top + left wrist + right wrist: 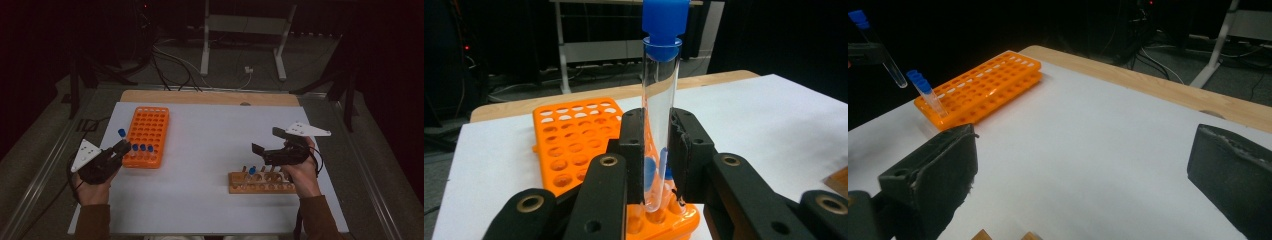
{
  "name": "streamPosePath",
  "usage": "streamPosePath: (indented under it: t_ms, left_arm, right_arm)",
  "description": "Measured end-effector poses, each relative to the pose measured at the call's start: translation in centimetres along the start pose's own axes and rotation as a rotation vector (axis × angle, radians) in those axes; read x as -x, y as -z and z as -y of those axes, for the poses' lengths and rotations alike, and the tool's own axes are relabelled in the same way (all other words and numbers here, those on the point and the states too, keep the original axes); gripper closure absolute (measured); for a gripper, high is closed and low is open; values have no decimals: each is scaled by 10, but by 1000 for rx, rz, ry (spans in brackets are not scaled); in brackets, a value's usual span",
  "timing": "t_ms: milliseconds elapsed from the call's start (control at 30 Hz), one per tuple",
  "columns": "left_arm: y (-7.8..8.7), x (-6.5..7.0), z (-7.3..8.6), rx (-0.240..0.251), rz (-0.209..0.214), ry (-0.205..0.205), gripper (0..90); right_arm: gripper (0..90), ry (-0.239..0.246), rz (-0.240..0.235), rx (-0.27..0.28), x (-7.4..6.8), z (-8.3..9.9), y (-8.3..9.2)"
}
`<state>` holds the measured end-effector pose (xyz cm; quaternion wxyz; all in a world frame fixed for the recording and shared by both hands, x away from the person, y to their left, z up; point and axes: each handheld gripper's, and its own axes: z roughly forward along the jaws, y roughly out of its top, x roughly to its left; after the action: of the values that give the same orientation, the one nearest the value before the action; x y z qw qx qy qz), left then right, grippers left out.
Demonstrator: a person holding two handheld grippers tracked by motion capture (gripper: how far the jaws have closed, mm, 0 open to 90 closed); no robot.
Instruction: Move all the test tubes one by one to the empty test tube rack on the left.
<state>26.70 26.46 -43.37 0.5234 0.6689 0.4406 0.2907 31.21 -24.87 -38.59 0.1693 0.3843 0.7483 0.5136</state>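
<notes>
Tube [659, 115] with a blue cap is standing upright in the closed left tongs [121, 146] (at left of frame, just above the orange rack [148, 135]), while the right tongs [265, 141] are hanging wide open and empty over the wooden rack [260, 183].

Looked all over and there's no lettering, label, brand or number I can make out anywhere. Nothing printed on the orange rack [146, 136], nothing on the capped tube [659, 100] above it, and the wooden rack [261, 183] across from it is plain too.
</notes>
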Motion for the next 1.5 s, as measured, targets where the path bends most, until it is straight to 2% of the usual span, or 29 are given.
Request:
streamPosePath:
  t_ms: [533,833,1500]
  left_arm:
    - [-2,-6,3,-3,-54,-3,780]
    - [-7,-8,8,-26,-86,-10,781]
    - [-23,-10,25,-75,-80,-15,781]
  right_arm:
    - [2,-25,21,4,10,17,7]
    - [2,-32,31,12,14,23,14]
    - [2,-46,31,15,16,35,17]
